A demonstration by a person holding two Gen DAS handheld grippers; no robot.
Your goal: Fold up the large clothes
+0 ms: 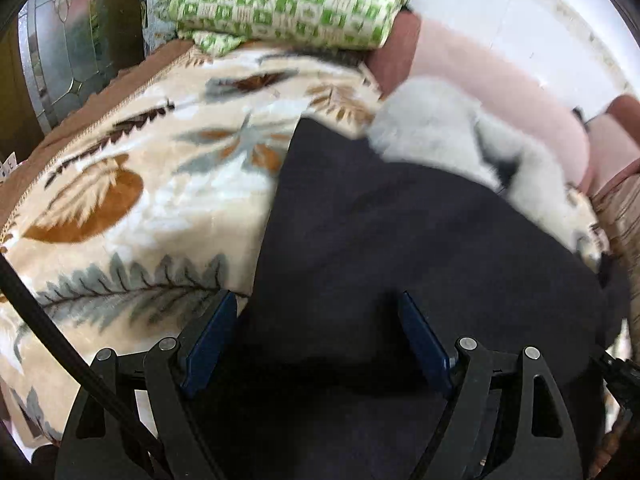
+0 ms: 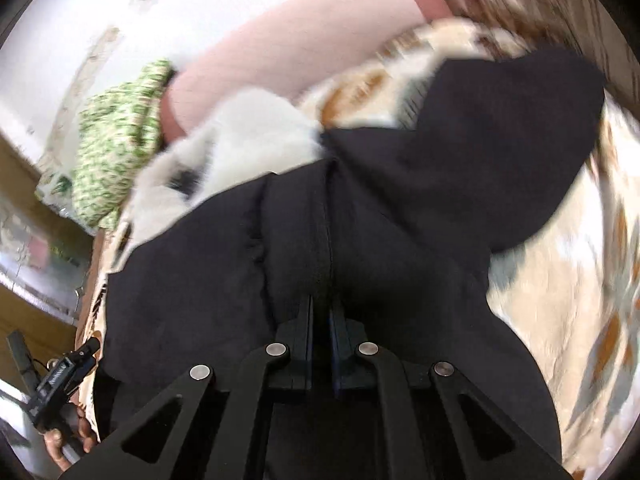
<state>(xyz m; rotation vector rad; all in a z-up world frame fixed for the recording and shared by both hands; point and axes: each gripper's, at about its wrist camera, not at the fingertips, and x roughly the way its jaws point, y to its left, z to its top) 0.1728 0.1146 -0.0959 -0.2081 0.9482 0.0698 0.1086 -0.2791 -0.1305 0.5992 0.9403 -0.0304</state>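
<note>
I'm working over a bed covered by a cream plush blanket printed with brown and grey leaves (image 1: 120, 184), and on it lies the large black fabric garment (image 1: 400, 220) that I have to fold. It spreads up and away from both tools, its long axis running from my near edge toward the far pink bolster pillow (image 1: 500, 120), where a white furry collar or lining (image 1: 440, 132) marks its top end. A folded green-and-cream checked cloth (image 1: 288, 4) sits beyond, well apart from the job. My right gripper (image 2: 322, 312) has its fingers pinched together on a raised fold or seam of the black garment, which runs straight ahead from the tips in the right wrist view. My left gripper (image 1: 316, 312) has its fingers spread wide with nothing pressed between them, hanging over the garment's near left edge, just beside the bare blanket. I judge the left needs to close on that edge before any fold can be carried toward the collar.
</note>
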